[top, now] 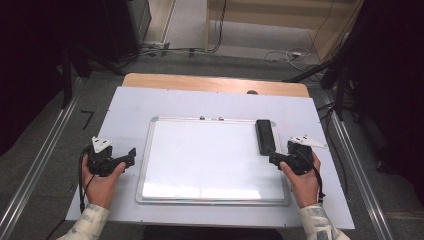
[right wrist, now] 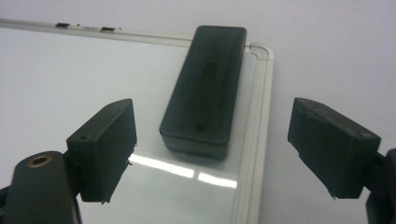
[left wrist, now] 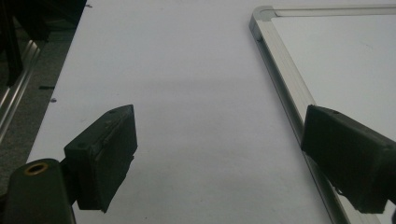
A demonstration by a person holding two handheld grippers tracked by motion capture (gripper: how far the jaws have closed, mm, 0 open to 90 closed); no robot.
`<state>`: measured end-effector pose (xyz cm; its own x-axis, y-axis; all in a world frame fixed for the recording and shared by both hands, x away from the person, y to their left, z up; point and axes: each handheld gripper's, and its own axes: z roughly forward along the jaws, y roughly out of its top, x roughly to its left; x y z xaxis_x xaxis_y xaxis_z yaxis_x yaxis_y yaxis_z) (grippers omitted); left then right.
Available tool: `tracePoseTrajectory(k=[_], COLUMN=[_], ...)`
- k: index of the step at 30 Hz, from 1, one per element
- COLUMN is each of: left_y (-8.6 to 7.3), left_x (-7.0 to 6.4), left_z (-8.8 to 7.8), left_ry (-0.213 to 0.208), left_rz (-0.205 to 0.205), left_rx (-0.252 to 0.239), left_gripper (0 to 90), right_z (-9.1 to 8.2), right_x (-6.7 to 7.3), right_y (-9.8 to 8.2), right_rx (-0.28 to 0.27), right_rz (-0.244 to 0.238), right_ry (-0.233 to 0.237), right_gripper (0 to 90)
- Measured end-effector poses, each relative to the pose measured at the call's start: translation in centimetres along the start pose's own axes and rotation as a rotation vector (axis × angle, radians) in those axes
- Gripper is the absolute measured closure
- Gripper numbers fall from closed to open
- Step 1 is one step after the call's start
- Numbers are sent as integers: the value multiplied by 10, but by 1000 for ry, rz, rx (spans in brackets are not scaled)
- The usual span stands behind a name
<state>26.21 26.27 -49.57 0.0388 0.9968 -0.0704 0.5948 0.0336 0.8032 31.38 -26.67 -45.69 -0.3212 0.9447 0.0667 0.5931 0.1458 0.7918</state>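
Note:
A whiteboard [top: 210, 160] with a silver frame lies flat in the middle of the table. On its far right corner lies a black eraser block [top: 265, 136], lengthwise along the frame. My right gripper [top: 272, 159] rests just short of the block's near end. In the right gripper view the jaws of this gripper [right wrist: 215, 126] stand wide apart with the eraser [right wrist: 205, 88] ahead of them, untouched. My left gripper [top: 132, 155] sits left of the board, and its jaws [left wrist: 219, 154] are open over the bare white surface, beside the board's frame [left wrist: 285, 79].
A white sheet [top: 130, 107] covers the table, and a wooden strip [top: 215, 82] shows at the far edge. Metal rails [top: 40, 165] run along both sides on the floor. Cables [top: 285, 55] and dark stands lie beyond the table.

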Motion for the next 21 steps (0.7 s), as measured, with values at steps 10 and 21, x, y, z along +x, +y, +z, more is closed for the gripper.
tracePoseTrajectory(k=[10,21], left_y=[-1,-3], left_x=[3,10], left_z=[0,0], left_ry=[-2,-4], left_rz=[-16,-43], left_rx=[3,13], left_gripper=[113,112], right_z=[-18,-38], right_x=[-25,-64], right_y=[-20,-44], right_rx=[4,28], right_rz=[23,69], right_ry=[-40,-127], right_gripper=[140,138])
